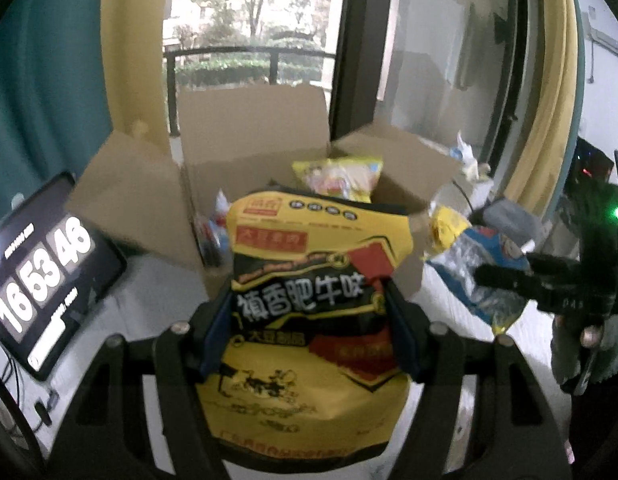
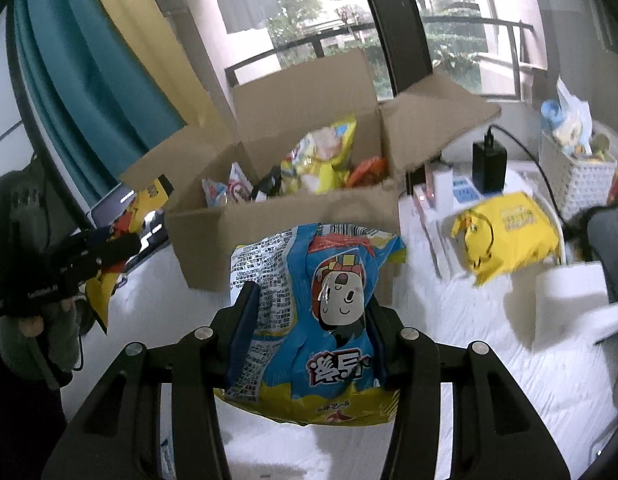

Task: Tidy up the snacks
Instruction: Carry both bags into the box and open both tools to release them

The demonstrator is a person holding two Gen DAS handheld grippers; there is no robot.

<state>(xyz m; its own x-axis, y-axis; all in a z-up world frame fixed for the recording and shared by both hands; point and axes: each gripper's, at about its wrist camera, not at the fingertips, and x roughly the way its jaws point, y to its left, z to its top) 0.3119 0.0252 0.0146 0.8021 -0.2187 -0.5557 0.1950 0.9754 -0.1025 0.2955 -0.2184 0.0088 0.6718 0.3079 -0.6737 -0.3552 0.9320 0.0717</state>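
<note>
White tabletop under a balcony window is my workspace, and on it the open cardboard box waits with its flaps spread so bags can drop straight in. My left gripper has its pads pressed against a yellow-and-black snack bag, held upright just in front of the box. My right gripper is clamped on a blue snack bag (cartoon face upside down), likewise short of the near wall. I judge both are held above the table so they can clear the box rim. Inside the box sit a yellow packet and what looks like an orange one, though blur makes that uncertain. Off to the side lie a yellow pouch, a white basket and a tablet clock, none in the way.
</note>
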